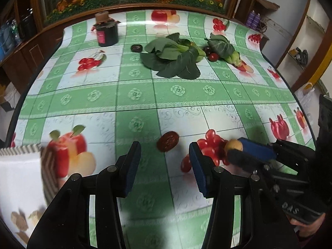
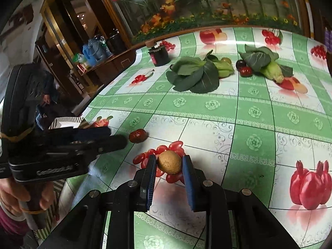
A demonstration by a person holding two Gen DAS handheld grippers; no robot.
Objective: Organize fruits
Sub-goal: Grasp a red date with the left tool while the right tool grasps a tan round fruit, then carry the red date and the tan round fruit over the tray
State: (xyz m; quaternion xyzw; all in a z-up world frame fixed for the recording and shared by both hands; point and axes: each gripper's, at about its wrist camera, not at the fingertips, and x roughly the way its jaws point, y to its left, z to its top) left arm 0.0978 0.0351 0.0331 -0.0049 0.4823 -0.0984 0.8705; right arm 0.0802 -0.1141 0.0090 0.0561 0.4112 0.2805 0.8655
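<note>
My right gripper (image 2: pixel 169 162) is shut on a small round brown fruit (image 2: pixel 169 161), held just above the table; it also shows in the left wrist view (image 1: pixel 234 145). My left gripper (image 1: pixel 165 157) is open and empty, its fingers either side of a wrinkled red date (image 1: pixel 168 141) lying on the tablecloth just ahead; the date also shows in the right wrist view (image 2: pixel 137 136). Far back, a dark plum (image 2: pixel 240 64) and a red fruit (image 2: pixel 246 71) lie between two bunches of leafy greens (image 2: pixel 195 72). Another dark date (image 1: pixel 136 48) lies left of the greens.
A striped white box (image 1: pixel 22 178) holding brown pieces sits at the left table edge. A dark jar (image 1: pixel 107 32) with a cork lid stands at the back left. A second leafy bunch (image 1: pixel 223 46) lies back right. The tablecloth bears printed fruit pictures.
</note>
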